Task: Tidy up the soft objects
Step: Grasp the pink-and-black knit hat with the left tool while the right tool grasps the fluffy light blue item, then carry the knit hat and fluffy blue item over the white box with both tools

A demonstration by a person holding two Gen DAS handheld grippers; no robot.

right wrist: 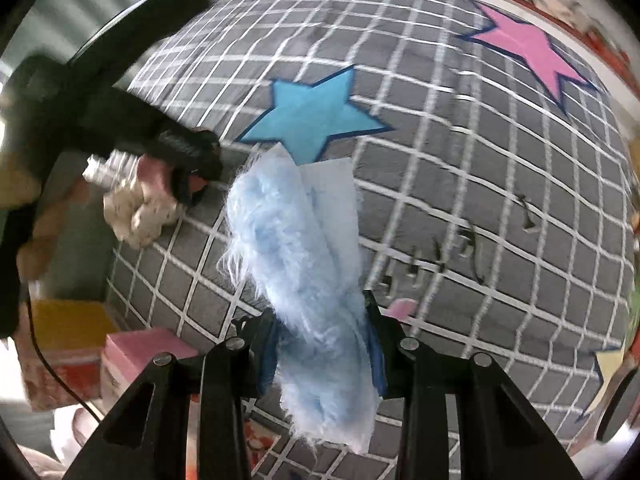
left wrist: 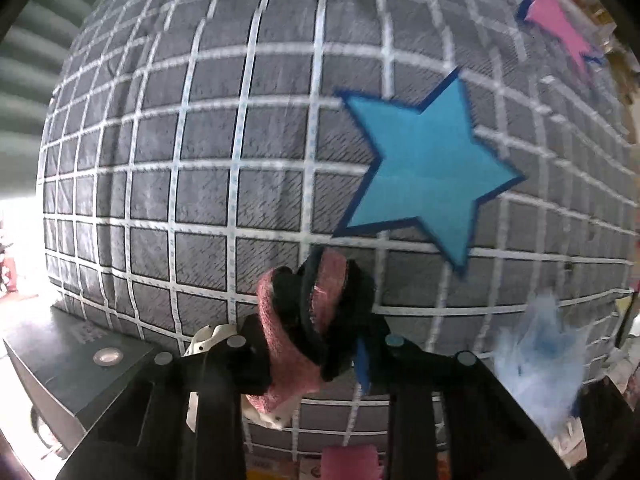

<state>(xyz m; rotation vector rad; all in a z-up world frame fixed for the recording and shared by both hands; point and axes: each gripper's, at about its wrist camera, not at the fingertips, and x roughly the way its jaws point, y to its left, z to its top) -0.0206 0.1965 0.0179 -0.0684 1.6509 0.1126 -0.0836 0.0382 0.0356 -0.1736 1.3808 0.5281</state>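
Note:
In the left wrist view my left gripper is shut on a bunched pink and black soft cloth, held just above the grey checked blanket. A white speckled cloth peeks out beneath it. In the right wrist view my right gripper is shut on a fluffy light blue cloth that stands up between the pads. The left gripper shows there at the left, beside the white speckled cloth. The fluffy blue cloth also appears at the lower right of the left wrist view.
A blue felt star and a pink felt star lie flat on the blanket. A pink box and a yellow box sit off the blanket's near left edge. A dark device lies at its left corner.

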